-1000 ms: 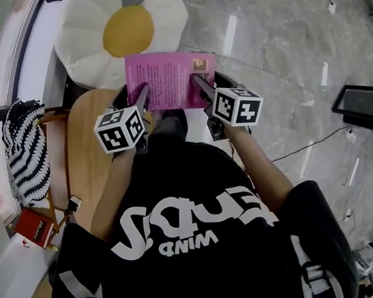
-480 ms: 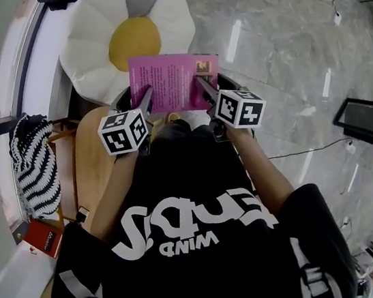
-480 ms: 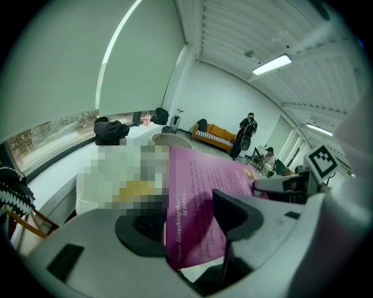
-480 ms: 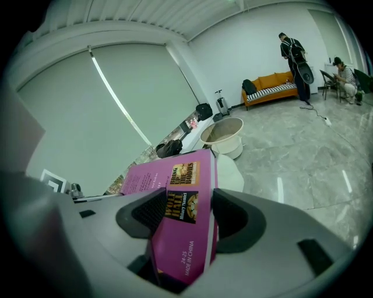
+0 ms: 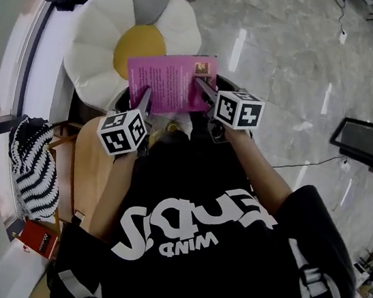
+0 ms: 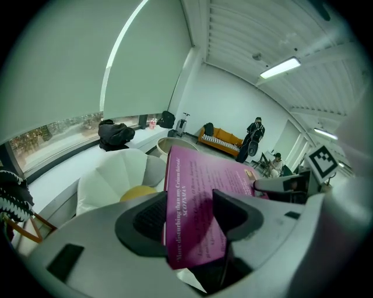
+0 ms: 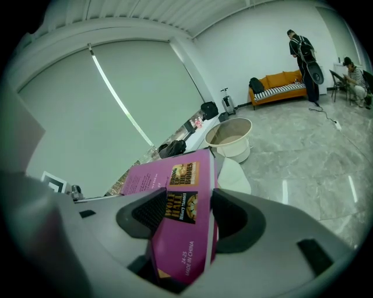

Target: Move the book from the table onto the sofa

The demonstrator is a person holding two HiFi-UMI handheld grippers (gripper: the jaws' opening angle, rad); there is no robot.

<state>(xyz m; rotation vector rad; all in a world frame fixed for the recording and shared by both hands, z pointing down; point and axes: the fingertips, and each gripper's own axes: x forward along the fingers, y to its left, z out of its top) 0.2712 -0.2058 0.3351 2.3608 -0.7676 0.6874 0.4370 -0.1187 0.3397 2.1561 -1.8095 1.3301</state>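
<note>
A pink book (image 5: 170, 81) hangs in the air above the near side of a flower-shaped sofa (image 5: 92, 35), beyond the wooden desk (image 5: 88, 165). The left tongs (image 6: 192, 218) pinch its near left corner and the right tongs (image 7: 185, 212) pinch its right edge. Both forearms reach forward, roughly parallel. Done well, the carry likely calls for the 2 grips to move together, with the cover flat, and release only once the book is lowered onto the yellow centre (image 5: 138, 42).

book (image 7: 182, 241) cover: "WOLF HALL" | "BRING UP THE BODIES" | "MADE IN CHINA" | "SCOTSMAN"
</note>
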